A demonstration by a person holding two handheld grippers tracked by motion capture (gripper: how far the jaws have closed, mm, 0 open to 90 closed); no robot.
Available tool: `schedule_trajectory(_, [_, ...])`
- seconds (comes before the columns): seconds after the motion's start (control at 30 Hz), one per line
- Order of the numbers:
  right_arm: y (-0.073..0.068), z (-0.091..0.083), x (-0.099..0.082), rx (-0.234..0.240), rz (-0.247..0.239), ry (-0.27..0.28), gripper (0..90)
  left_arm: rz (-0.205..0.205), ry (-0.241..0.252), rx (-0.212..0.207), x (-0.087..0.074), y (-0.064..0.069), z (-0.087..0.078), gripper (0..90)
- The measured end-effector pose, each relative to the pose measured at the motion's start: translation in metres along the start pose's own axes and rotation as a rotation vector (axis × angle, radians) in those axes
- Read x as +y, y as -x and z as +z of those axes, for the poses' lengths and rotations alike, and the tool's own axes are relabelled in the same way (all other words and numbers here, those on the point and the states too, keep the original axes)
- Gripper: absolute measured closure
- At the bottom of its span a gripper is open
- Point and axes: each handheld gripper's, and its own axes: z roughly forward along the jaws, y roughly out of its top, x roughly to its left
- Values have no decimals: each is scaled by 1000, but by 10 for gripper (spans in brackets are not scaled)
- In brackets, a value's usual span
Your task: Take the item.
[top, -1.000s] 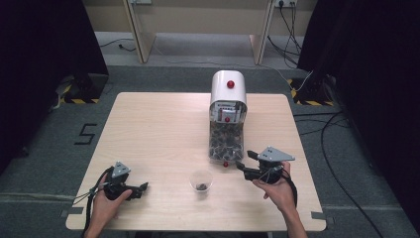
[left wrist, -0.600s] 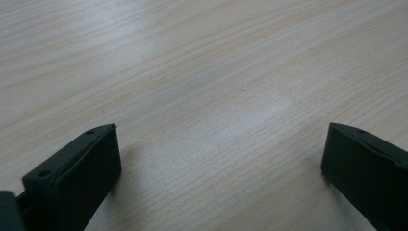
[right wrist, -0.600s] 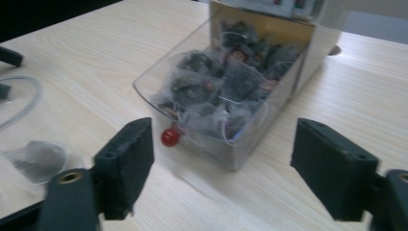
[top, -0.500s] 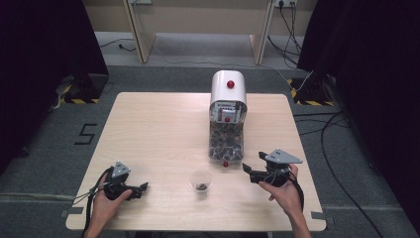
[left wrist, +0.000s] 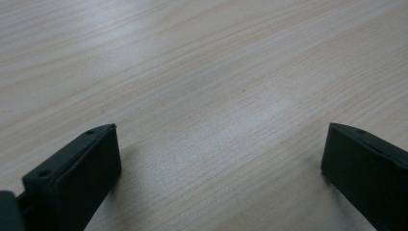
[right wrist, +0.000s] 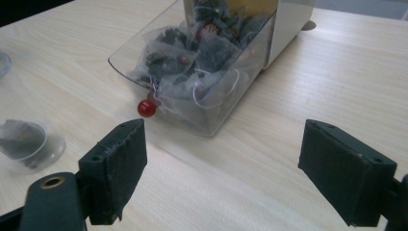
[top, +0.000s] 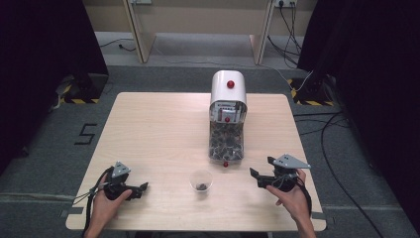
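Near the worktop's (top: 163,124) front right, right hand-held gripper (top: 258,177) empty, jaws just opened wide, pointing toward tea-bag dispenser (top: 228,119). Clear cup (top: 201,179) with one bag sits centre-front for easy drop. Left hand-held gripper (top: 141,188) rests wide, idle.

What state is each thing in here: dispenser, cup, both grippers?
Dispenser: upright, clear bin full of tea bags, red knob at its front.
Cup: upright on the table, one tea bag inside, nothing touching it.
Left gripper: open, nothing between its jaws, low over bare wood.
Right gripper: jaws just been opening, now wide, nothing between them, facing the dispenser.
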Motion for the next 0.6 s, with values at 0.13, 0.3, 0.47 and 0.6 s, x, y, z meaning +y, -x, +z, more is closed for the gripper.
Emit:
schedule_trajectory(0.13, [1, -1, -5, -3, 5, -10, 179, 0, 0, 0, 0, 0, 0, 0])
schedule_trajectory(0.3, [3, -4, -11, -10, 15, -22, 179, 0, 0, 0, 0, 0, 0, 0])
schedule_trajectory(0.47, [2, -6, -17, -10, 13, -36, 177, 0, 0, 0, 0, 0, 0, 0])
schedule_trajectory(0.6, [2, -7, -19, -2, 3, -48, 180, 0, 0, 0, 0, 0, 0, 0])
